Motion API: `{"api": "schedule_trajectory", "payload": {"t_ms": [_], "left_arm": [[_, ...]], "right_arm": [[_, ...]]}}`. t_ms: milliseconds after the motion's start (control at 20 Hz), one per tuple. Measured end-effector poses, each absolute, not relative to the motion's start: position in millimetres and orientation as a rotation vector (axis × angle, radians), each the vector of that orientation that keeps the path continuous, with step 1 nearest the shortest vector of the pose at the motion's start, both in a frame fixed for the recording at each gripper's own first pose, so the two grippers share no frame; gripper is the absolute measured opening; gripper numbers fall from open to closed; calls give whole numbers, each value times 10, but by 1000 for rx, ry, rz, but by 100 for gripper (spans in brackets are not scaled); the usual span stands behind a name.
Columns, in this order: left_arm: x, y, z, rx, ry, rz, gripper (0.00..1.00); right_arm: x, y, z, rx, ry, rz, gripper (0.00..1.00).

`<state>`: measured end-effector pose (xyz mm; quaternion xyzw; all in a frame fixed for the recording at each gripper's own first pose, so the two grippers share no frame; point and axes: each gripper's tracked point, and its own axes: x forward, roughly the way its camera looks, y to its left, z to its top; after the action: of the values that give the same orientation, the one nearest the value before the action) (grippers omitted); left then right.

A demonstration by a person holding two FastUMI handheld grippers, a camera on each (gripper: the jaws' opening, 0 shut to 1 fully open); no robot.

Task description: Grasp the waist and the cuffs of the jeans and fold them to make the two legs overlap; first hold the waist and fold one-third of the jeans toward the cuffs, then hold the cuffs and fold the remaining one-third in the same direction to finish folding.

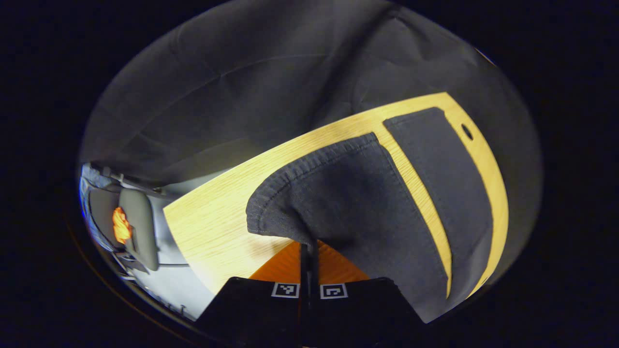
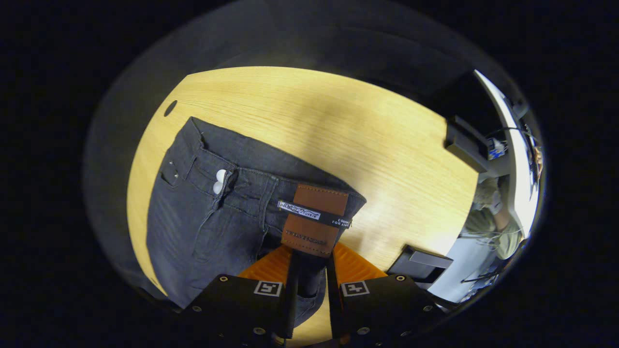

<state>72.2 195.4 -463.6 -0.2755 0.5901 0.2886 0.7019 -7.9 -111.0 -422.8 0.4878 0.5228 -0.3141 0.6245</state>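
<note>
Leg-overlap fold in hand — both ends of the jeans point(image 2: 203, 227) pinched.
Left gripper point(image 1: 309, 251) clamps a cuff point(image 1: 290, 193), right gripper point(image 2: 312, 261) the waist point(image 2: 271, 193) — next, carry both across the worktop point(image 2: 338, 121) onto the other leg point(image 1: 445, 193).

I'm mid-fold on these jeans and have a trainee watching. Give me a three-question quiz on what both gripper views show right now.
1. True or false: the left gripper is shut on a cuff of the jeans.
2. What does the right gripper hold? A) a cuff B) the waist near the brown leather patch C) nothing
3. Fill in: the second leg lies flat on the ____ table.

Key: 1 true. 2 B. 3 wooden.
</note>
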Motion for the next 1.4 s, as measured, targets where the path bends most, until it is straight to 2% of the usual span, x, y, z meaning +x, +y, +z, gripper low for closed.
{"api": "schedule_trajectory", "payload": {"t_ms": [50,100,250,550,600,650,950,1200,1400], "left_arm": [[734,1929,-4619,-688,1295,601,1],[745,1925,-4556,-756,1272,573,1],[821,2028,-4398,-852,1182,522,1],[1029,2058,-3991,-938,1031,368,1],[1079,2035,-3932,-946,1010,355,1],[1123,2033,-3861,-949,999,332,0],[1614,2017,-3611,-959,943,235,1],[2014,1968,-3532,-890,970,119,1],[2355,1922,-3505,-875,958,106,1]], "right_arm": [[-25,-1014,-4218,1286,1152,-719,30],[20,-1025,-4136,1390,1089,-711,12],[61,-1042,-4058,1473,976,-630,12],[196,-1086,-3652,1539,825,-569,12],[220,-1078,-3590,1546,812,-558,17],[242,-1070,-3524,1553,801,-544,12],[396,-1143,-3159,1560,712,-572,12],[482,-1119,-2913,1556,697,-622,12],[662,-1119,-2785,1540,698,-603,12]]}}
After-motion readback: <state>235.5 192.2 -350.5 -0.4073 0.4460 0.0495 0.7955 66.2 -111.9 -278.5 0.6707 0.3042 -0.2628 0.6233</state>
